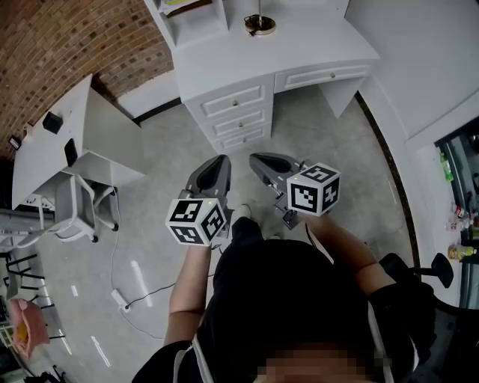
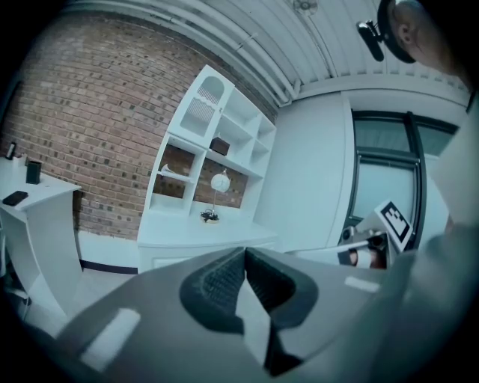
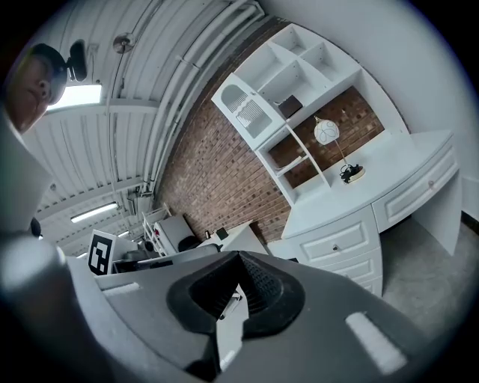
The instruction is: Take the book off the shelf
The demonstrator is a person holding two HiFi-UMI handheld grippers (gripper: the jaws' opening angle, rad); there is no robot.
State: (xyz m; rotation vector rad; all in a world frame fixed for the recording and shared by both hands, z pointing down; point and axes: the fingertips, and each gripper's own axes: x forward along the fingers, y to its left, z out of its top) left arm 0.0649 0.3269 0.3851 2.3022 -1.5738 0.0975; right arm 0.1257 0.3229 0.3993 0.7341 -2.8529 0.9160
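- In the head view the left gripper (image 1: 218, 164) and right gripper (image 1: 260, 160) sit side by side at mid-frame, each with its jaws pressed together on nothing.
- A white desk (image 1: 224, 67) with drawers fills the top centre, with a lamp (image 1: 259, 25) on it. The shelf unit (image 1: 191, 22) is cut off by the top edge.
- Grey floor (image 1: 322, 149) lies open between the grippers and the drawers. A side table (image 1: 97, 127) and white chair (image 1: 78, 209) stand at left, a black chair (image 1: 419, 277) is at lower right, and a cable (image 1: 120, 299) lies at lower left.
- In the left gripper view the jaws meet at bottom centre, empty.
- The book (image 2: 219, 146) is a small dark block in a middle compartment of the shelf unit (image 2: 200, 112), left of centre, just above the lamp (image 2: 220, 181). It looks slightly tilted, but it is too small to show its long axis. The brick wall (image 2: 90, 135) fills the left of this view.
- In the right gripper view the jaws are closed and empty.
- The book (image 3: 290, 106) sits at upper right in an open-fronted compartment of the shelf unit (image 3: 251, 112). The lamp (image 3: 326, 132) is just below it and to its right, and the desk (image 3: 352, 209) is beneath.
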